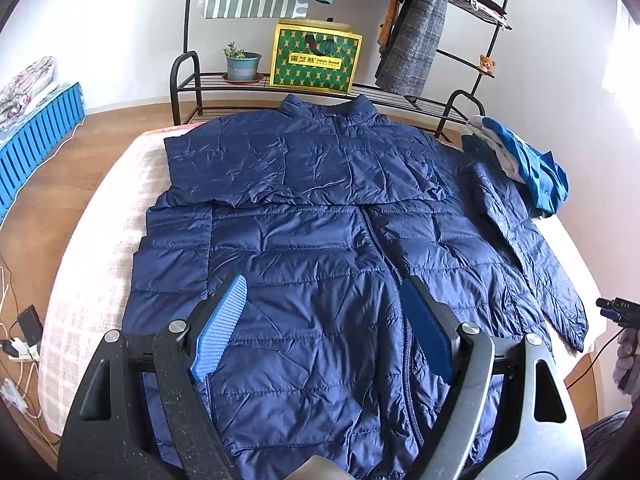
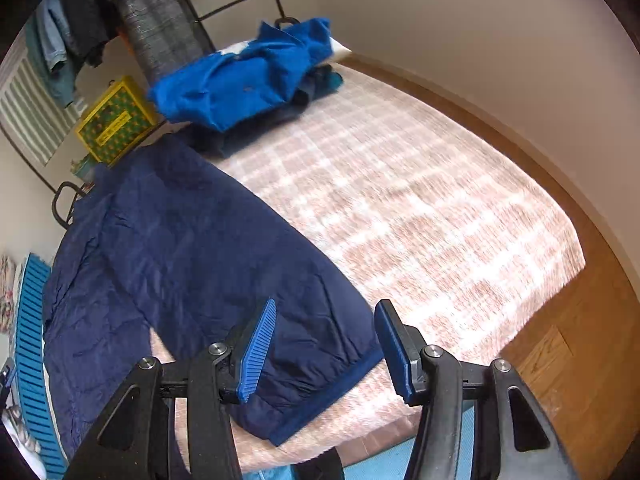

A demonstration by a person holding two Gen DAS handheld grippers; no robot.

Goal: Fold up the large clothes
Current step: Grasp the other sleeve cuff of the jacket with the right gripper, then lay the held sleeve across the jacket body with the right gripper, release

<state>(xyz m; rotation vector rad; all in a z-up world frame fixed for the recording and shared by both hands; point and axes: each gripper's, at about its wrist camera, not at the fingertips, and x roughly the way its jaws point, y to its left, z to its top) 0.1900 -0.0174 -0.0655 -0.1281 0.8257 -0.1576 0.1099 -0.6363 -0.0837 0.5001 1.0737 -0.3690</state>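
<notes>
A navy quilted jacket point(image 1: 320, 216) lies flat, front up, on a bed with a pink-and-white checked cover point(image 1: 92, 264). Its left sleeve is folded across the chest; its right sleeve point(image 1: 532, 248) stretches out to the right. My left gripper point(image 1: 324, 300) is open and empty above the jacket's lower front, near the zipper. In the right wrist view the right sleeve point(image 2: 240, 264) runs toward me, its cuff point(image 2: 332, 396) at the bed edge. My right gripper point(image 2: 326, 332) is open just above the cuff end of the sleeve.
A pile of bright blue clothes point(image 1: 524, 160) sits at the bed's far right corner, shown also in the right wrist view point(image 2: 244, 76). Behind the bed stands a black rack point(image 1: 188, 76) with a green gift bag point(image 1: 316, 60), a potted plant point(image 1: 242, 64) and hanging clothes. A blue slatted crate point(image 1: 36, 152) is at left.
</notes>
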